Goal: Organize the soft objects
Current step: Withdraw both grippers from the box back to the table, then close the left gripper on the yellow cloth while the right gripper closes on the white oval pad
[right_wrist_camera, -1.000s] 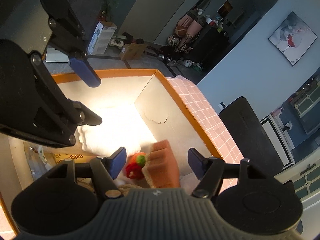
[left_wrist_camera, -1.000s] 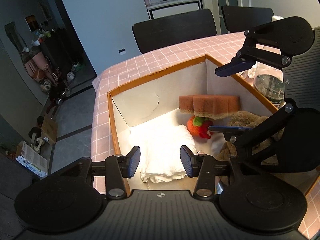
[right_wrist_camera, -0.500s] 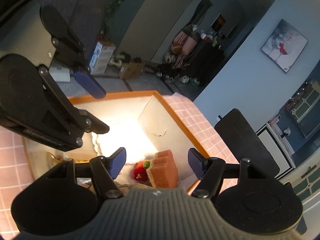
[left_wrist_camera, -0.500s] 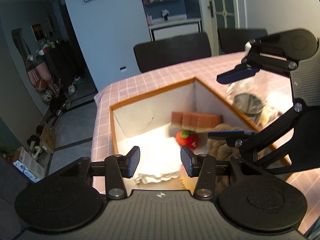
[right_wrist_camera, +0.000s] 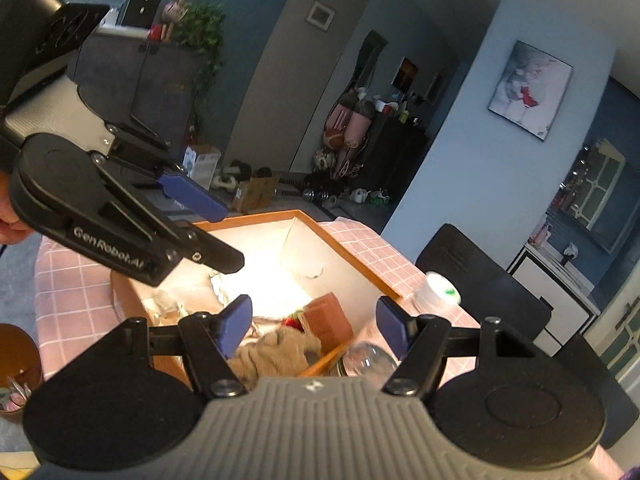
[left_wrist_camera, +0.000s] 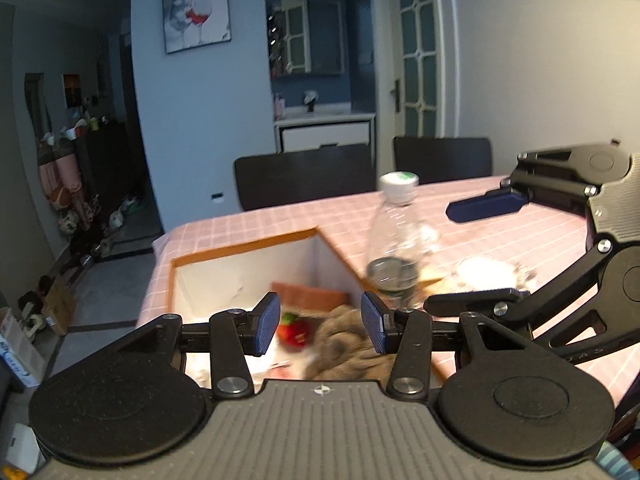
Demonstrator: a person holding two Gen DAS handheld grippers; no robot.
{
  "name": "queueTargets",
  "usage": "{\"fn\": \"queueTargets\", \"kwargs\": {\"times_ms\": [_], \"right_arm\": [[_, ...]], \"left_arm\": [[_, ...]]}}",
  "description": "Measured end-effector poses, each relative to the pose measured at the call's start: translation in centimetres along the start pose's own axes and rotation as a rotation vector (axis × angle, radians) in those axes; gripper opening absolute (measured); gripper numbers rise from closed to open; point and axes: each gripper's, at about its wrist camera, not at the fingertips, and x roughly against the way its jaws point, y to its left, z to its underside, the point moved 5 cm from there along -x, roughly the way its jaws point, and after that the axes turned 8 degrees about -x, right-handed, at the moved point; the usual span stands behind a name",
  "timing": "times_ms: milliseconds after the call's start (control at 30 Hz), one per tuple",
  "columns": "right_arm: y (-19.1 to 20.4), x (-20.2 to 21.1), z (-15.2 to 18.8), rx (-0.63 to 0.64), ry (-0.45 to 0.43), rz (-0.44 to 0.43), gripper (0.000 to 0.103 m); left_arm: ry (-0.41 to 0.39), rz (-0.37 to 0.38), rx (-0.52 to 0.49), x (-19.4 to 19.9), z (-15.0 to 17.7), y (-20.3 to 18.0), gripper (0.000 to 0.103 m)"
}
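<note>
Two handheld grippers hang above an orange-rimmed cardboard box [left_wrist_camera: 240,249] on a pink-checked surface [left_wrist_camera: 500,236], both with fingers spread wide and holding nothing. The left gripper [left_wrist_camera: 319,323] frames the box's near contents between its blue pads; the right gripper [right_wrist_camera: 316,325] does likewise from the other side, and each shows in the other's view, the right one [left_wrist_camera: 480,252] at the frame's right edge and the left one [right_wrist_camera: 200,224] at upper left. Motion blur softens everything inside the box. Nearest lies one brown plush toy [left_wrist_camera: 352,344], its shape hard to read and partly hidden behind the gripper body. Just beside it sits one red strawberry toy [left_wrist_camera: 295,331] with a green top, and behind that one orange sponge [left_wrist_camera: 310,298] leans toward the far wall. A white cloth [right_wrist_camera: 224,284] on the box floor is washed out by bright light and partly covered by the left gripper's fingers. Outside the box, touching or just beside its right wall, stands one clear plastic bottle [left_wrist_camera: 394,248] with a white cap, blurred. Past the surface, two dark chairs [left_wrist_camera: 306,176] stand at its far edge, and one wine-glass painting [left_wrist_camera: 197,9] hangs on the pale blue wall.
</note>
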Motion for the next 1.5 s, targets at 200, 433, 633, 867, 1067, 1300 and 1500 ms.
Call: {"fn": "queueTargets", "kwargs": {"times_ms": [200,433,633,867,1067,1300,1500], "right_arm": [[-2.1,3.3,3.2,-0.085,0.016,0.008,0.077],[-5.5,5.6,7.2,-0.181,0.062,0.064,0.078],[-8.9,6.0,10.7,-0.264,0.129,0.126,0.078],[-13.1,5.0,14.1,-0.369,0.21,0.179,0.078],[-15.6,3.4,16.4,-0.399,0.256,0.19,0.078],[-18.2,1.4,19.2,-0.461,0.316,0.188,0.079],[-19.3,-0.8,20.7,-0.471,0.374,0.169,0.083]], "left_arm": [[-0.039,0.059,-0.02,0.2,-0.1,-3.8,0.054],[-0.045,0.135,-0.025,-1.0,-0.1,-7.9,0.054],[-0.027,0.198,-0.009,-2.7,0.0,-11.0,0.054],[-0.01,0.259,0.014,-5.7,-0.3,-14.4,0.054],[0.023,0.274,0.042,-8.7,-0.1,-15.9,0.054],[0.09,0.266,0.082,-12.8,1.2,-16.7,0.063],[0.115,0.225,0.073,-15.6,1.3,-16.9,0.067]]}}
